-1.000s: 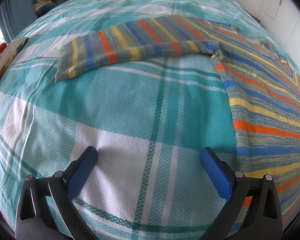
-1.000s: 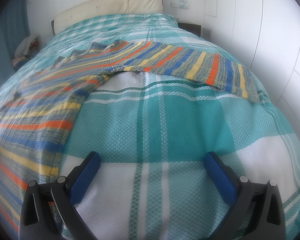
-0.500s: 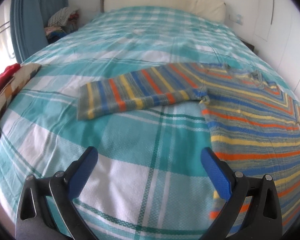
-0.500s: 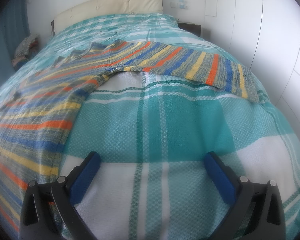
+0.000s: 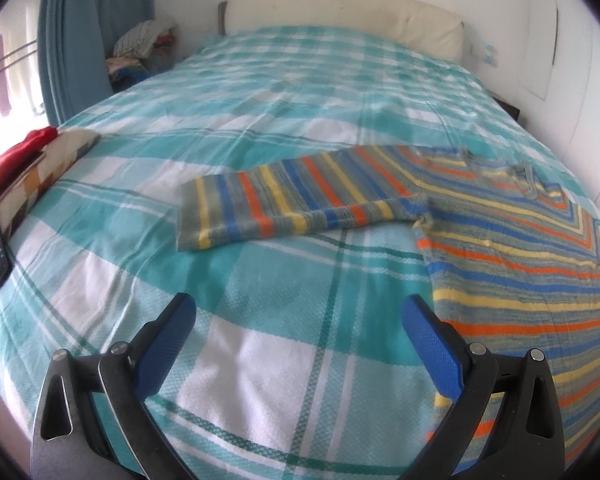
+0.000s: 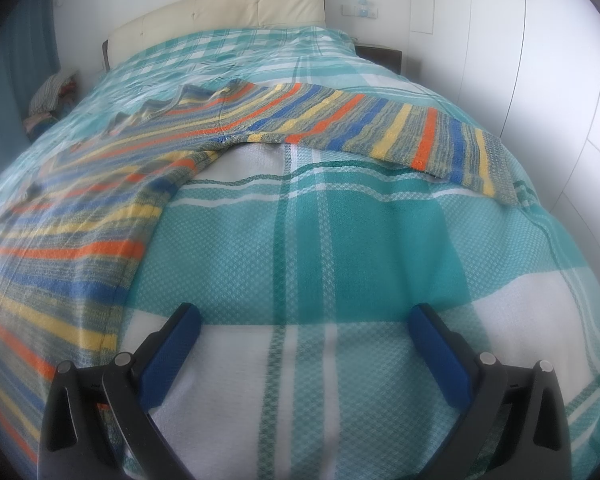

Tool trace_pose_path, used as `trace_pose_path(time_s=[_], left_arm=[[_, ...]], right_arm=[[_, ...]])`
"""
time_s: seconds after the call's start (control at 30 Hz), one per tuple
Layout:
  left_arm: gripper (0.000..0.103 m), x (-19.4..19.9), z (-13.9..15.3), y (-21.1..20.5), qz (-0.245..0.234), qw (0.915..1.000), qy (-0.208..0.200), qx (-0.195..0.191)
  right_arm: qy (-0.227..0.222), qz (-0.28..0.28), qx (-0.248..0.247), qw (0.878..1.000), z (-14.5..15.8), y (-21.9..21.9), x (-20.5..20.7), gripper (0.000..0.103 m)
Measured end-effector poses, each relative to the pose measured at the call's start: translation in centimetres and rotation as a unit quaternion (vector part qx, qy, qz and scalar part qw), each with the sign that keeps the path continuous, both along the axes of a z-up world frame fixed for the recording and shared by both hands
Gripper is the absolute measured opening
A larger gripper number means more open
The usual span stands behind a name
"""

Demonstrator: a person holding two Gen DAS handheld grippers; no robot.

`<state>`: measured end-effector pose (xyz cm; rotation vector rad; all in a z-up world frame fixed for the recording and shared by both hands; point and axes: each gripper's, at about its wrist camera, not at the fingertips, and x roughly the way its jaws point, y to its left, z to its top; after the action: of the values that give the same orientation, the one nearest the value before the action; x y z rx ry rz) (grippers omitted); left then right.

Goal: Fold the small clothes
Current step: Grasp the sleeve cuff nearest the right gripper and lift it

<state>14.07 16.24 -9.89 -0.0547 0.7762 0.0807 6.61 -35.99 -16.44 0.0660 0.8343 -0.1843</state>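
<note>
Striped knit in blue, orange, yellow and grey, the sweater [image 5: 520, 248] lies spread flat on the bed [image 5: 284, 92], over a teal-and-white plaid bedspread [image 5: 300, 280]. In the left wrist view its body fills the right side of the picture, and one sleeve [image 5: 300, 204] reaches out to the left across the plaid, its cuff end lying flat and well apart from the gripper. The left hand-held gripper [image 5: 300, 344] hovers over bare bedspread with its blue-padded fingers [image 5: 166, 344] spread wide and nothing between them; its right finger sits just beside the sweater's lower edge. In the right wrist view the sweater [image 6: 84, 232] covers the left side, and the other sleeve [image 6: 380, 132] stretches to the right toward the edge of the bed. The right hand-held gripper [image 6: 300, 348] is likewise released, fingers [image 6: 440, 356] wide apart above a white band of the plaid, its left finger near the sweater's side edge; whether either finger touches the cloth cannot be told. A cream padded headboard [image 6: 220, 16] stands at the far end of the bed. White wardrobe doors [image 6: 540, 60] run along the right, a blue curtain [image 5: 76, 40] hangs at the left, and a heap of clothes [image 5: 144, 52] sits beside it. A red cloth [image 5: 16, 160] and a patterned cushion [image 5: 48, 168] rest at the bed's left edge.
</note>
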Motion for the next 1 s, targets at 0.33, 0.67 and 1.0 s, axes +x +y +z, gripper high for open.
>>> trace_pose_path(time_s=[0.33, 0.67, 1.0], left_arm=[[0.102, -0.1, 0.1, 0.2, 0.005, 1.0000, -0.001, 0.002], [0.102, -0.1, 0.3, 0.6, 0.009, 0.9997, -0.007, -0.022], [0.102, 0.0, -0.3, -0.5, 0.008, 0.9999, -0.009, 0.002]], right_arm=[[0.005, -0.001, -0.002, 1.000, 0.3, 0.0, -0.1, 0.102], [-0.094, -0.039, 0.157, 0.982, 9.2, -10.2, -0.7, 0.101], [-0.038, -0.166, 0.336, 0.926, 6.6, -22.7, 4.4, 0.080]])
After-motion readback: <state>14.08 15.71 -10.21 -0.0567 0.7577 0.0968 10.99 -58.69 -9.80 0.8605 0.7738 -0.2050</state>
